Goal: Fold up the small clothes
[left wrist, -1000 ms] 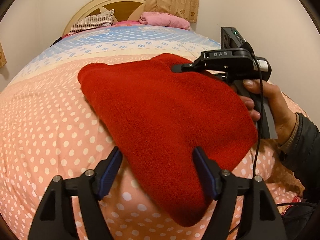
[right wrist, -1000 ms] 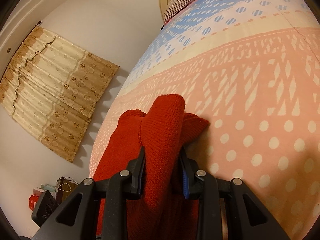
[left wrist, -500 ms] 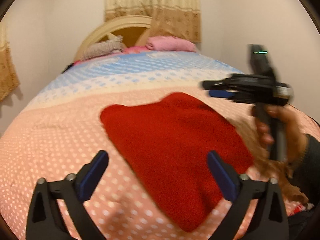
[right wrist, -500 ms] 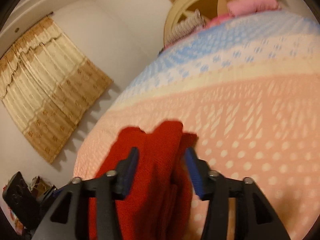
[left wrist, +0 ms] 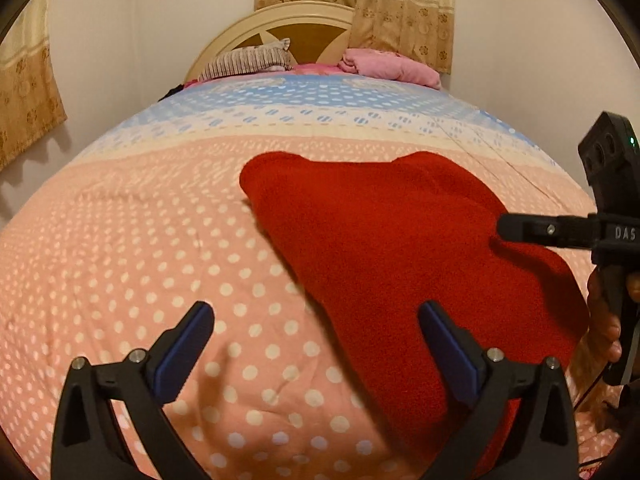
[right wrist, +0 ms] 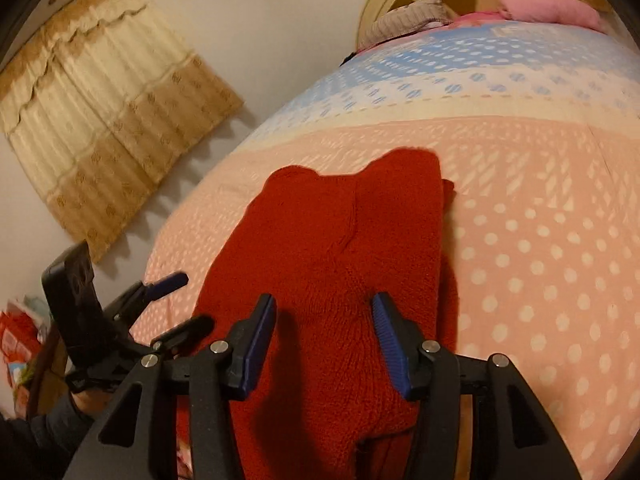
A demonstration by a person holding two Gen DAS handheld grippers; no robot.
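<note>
A red knitted garment (left wrist: 400, 264) lies folded on the pink dotted bedspread (left wrist: 140, 248), spread flat with its far corners bumped up. My left gripper (left wrist: 316, 344) hovers wide open over its near left edge; the cloth passes under the right finger and neither pad touches it. In the right wrist view the same garment (right wrist: 340, 240) stretches away below my right gripper (right wrist: 324, 336), which is open with both pads clear of the cloth. The right gripper (left wrist: 505, 231) shows edge-on at the garment's right side, held by a hand. The left gripper (right wrist: 180, 304) appears at lower left.
At the head of the bed are a striped pillow (left wrist: 248, 62), a pink pillow (left wrist: 392, 68) and a cream headboard (left wrist: 280, 24). Beige curtains (right wrist: 108, 92) hang on the left wall. Colourful clutter (right wrist: 16, 336) sits on the floor beside the bed's left edge.
The right gripper let go of the bunched red cloth and drew back, its jaws now apart. The left gripper opened wider and pulled away. The garment settled flat.
</note>
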